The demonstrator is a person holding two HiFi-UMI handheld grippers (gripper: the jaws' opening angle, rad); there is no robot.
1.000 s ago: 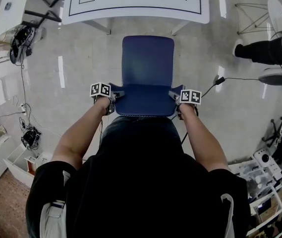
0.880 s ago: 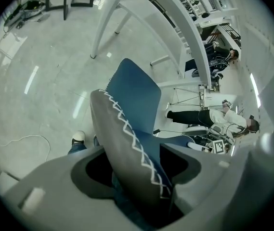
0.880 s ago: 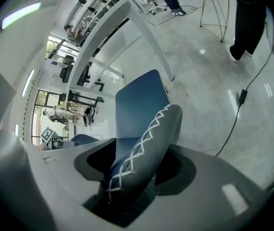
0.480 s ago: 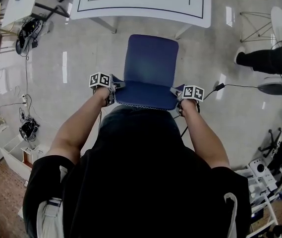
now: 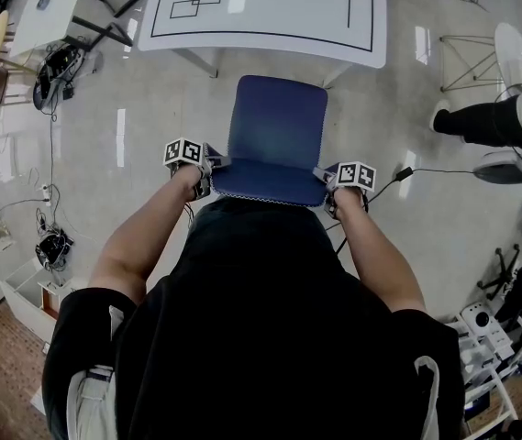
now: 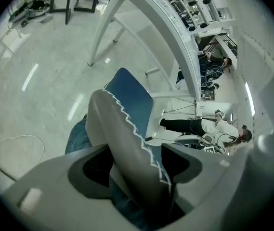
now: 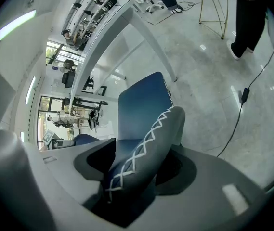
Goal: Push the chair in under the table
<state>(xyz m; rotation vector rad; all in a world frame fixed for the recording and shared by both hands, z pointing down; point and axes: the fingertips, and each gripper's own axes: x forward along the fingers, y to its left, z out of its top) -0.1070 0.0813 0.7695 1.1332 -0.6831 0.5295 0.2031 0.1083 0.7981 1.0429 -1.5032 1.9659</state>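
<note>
The chair [image 5: 277, 128] has a blue seat and a grey backrest edged with white stitching. It stands just short of the white table [image 5: 270, 12], its front edge near the table's rim. My left gripper [image 5: 213, 165] grips the backrest's left end and my right gripper [image 5: 323, 174] its right end. In the left gripper view the backrest [image 6: 122, 138] fills the gap between the jaws of the left gripper [image 6: 132, 163]; those jaws have just been opening a little. In the right gripper view the backrest [image 7: 146, 146] sits pinched in the right gripper [image 7: 134, 170].
A person's leg in black trousers [image 5: 481, 119] reaches in at the right. A black cable [image 5: 398, 169] runs over the floor beside the chair. A wire stand [image 5: 467, 39] is at the back right, cable bundles [image 5: 54, 67] at the left, shelves [image 5: 494, 328] at the lower right.
The chair and both grippers have moved forward toward the table, and the gap between the seat's front and the table's edge has shrunk.
</note>
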